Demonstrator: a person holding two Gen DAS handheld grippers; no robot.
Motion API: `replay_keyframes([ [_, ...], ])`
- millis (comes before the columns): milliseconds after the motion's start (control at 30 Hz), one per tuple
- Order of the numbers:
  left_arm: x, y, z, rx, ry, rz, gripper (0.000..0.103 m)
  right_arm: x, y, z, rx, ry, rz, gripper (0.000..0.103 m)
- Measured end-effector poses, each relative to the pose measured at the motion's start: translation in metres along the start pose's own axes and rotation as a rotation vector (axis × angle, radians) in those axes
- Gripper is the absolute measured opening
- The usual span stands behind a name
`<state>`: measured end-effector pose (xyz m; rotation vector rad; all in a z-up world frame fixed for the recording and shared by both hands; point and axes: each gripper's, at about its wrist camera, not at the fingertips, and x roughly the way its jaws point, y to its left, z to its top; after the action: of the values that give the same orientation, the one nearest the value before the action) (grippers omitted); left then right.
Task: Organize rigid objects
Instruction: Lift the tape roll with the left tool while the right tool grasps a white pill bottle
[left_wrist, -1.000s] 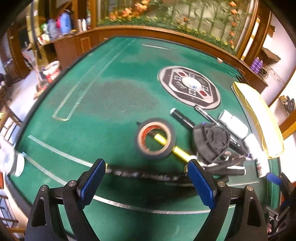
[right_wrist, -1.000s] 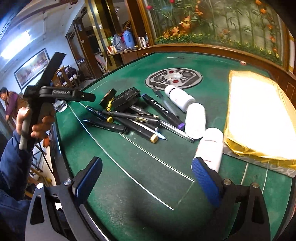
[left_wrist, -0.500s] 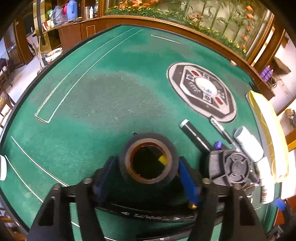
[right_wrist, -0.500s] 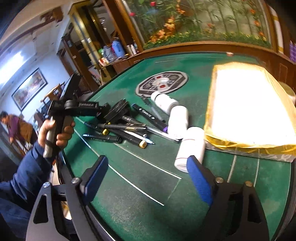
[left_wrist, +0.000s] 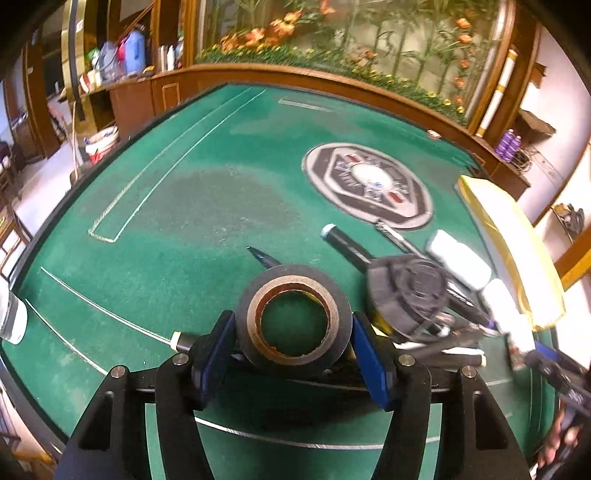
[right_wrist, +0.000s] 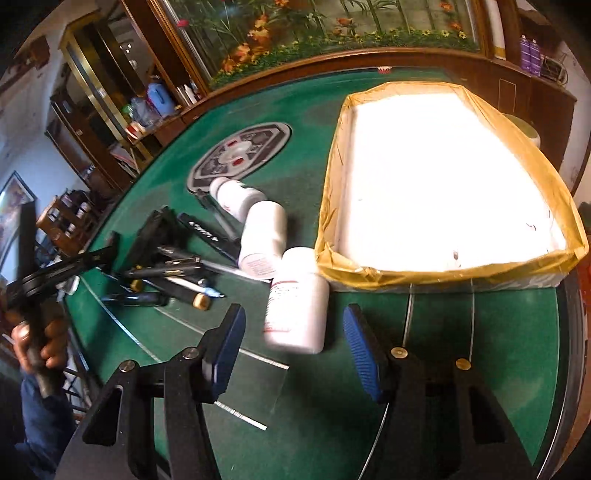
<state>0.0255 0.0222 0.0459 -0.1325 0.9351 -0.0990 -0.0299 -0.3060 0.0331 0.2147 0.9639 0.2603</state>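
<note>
Left wrist view: left hand-held gripper (left_wrist: 291, 341) clamped on the black tape roll (left_wrist: 293, 317), pads on both sides, roll over the pens (left_wrist: 436, 343) on the green worktop (left_wrist: 184, 206). Right hand-held gripper (right_wrist: 291, 338) has just been closing; white bottle (right_wrist: 295, 310) lies between its jaws, pads not touching. Gold-lined box (right_wrist: 443, 273) just behind.

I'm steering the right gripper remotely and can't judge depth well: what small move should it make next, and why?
Probably ease the right gripper a little further forward, then finish closing. Its jaws have just been closing, but the blue pads stand clear of the nearest white bottle, whose near end only just reaches between them. The bottle lies loose on the green table, beside the yellow-rimmed box.
</note>
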Motion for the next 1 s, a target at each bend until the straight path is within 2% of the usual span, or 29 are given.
replay_keyframes([
  [100, -0.012, -0.007, -0.005, 0.018, -0.019, -0.032, 0.066, 0.008, -0.002, 0.001, 0.017, 0.011, -0.011, 0.050],
  [233, -0.019, -0.013, -0.011, 0.032, -0.028, -0.058, 0.066, 0.015, -0.001, 0.003, 0.014, 0.021, -0.019, 0.036],
  [333, -0.023, -0.018, -0.014, 0.042, -0.035, -0.071, 0.066, 0.014, 0.001, 0.000, -0.003, 0.026, -0.013, 0.035],
  [433, -0.029, -0.026, -0.017, 0.060, -0.049, -0.083, 0.066, 0.009, 0.004, -0.004, -0.002, 0.041, 0.049, 0.035],
  [667, -0.043, -0.051, -0.019, 0.112, -0.075, -0.098, 0.066, -0.012, 0.015, 0.000, -0.028, -0.006, 0.117, 0.035],
  [1000, -0.056, -0.091, -0.023, 0.201, -0.116, -0.063, 0.066, -0.023, 0.026, 0.006, -0.062, -0.045, 0.174, 0.035],
])
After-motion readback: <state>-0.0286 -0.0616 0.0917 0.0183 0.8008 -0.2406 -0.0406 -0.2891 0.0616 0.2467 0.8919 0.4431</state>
